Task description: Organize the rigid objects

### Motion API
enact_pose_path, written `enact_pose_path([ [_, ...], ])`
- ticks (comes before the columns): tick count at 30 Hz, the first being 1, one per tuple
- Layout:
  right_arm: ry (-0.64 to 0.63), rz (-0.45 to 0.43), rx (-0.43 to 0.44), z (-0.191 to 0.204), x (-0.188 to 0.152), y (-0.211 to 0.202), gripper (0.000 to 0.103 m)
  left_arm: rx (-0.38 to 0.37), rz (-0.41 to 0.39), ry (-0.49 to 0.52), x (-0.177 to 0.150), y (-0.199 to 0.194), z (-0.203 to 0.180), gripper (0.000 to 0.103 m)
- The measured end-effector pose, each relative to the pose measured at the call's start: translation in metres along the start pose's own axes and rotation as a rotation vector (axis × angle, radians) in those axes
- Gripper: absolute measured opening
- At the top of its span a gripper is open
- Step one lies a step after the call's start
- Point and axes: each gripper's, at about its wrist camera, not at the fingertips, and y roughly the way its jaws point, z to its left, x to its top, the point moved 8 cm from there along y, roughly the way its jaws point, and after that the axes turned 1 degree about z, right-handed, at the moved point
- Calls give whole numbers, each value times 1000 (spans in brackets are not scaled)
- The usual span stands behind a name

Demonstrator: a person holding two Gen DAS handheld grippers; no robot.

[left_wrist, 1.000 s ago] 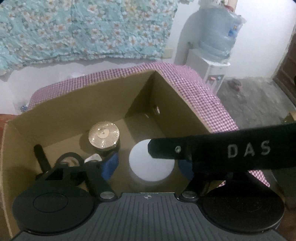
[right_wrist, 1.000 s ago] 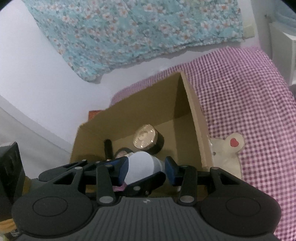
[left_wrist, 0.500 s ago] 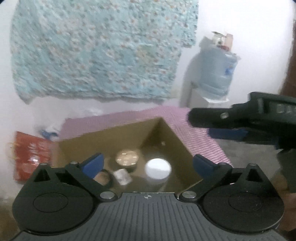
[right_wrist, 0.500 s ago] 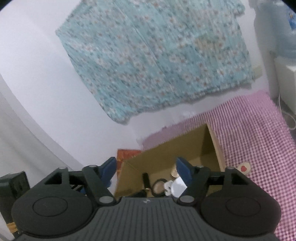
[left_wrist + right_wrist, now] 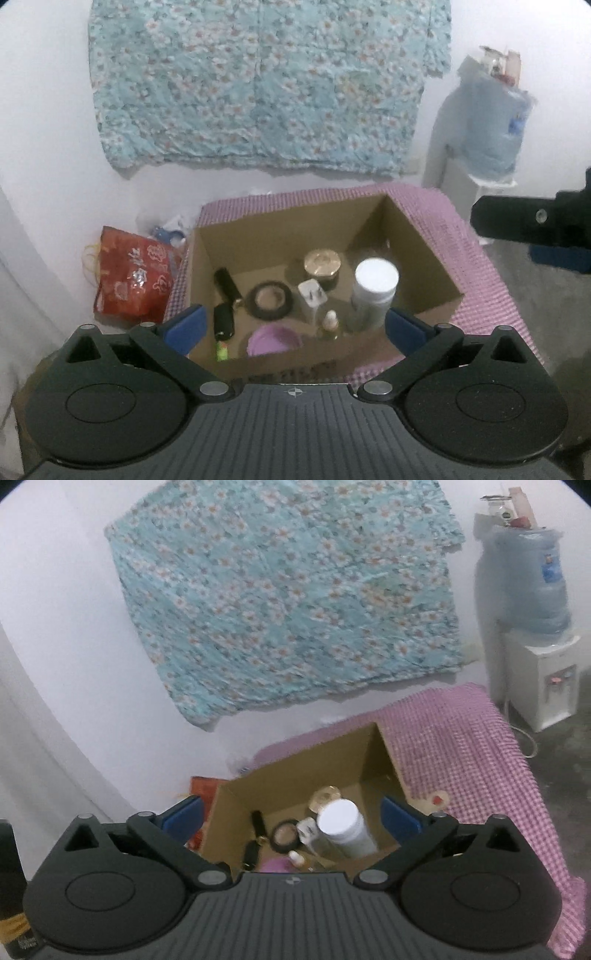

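White-lidded jar [image 5: 373, 291] upright, in cardboard box [image 5: 436, 258]

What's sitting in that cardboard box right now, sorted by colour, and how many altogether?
In the cardboard box:
White: 2, the white jar and the charger plug
Black: 3, two black sticks and the tape ring
Gold: 1, the gold-lidded jar
Purple: 1, the purple lid
Clear: 1, the dropper bottle
Total: 8
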Motion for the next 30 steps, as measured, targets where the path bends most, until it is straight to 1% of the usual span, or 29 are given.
enact_pose_path([
  [1,-8,0,-13,1,-3,-2,103,7,3,-7,-4,0,2,103],
  [6,-88,10,-128,5,-13,2,103,-8,35,-41,-15,3,11,103],
  [11,-170,35,-260,2,-25,11,103,29,68,-93,-22,11,31,103],
  [12,-183,38,-275,1,-28,13,103,38,74,-100,-23,13,35,103],
  [15,-204,73,-282,3,-38,25,103,73,99,-103,-26,21,42,103],
  [20,-218,145,-282,7,-52,50,103,79,116,-102,-28,28,43,103],
  [24,-236,162,-307,9,-54,61,103,92,104,-96,-26,29,46,103],
  [30,-218,182,-334,2,-56,67,103,70,95,-103,-24,32,49,103],
])
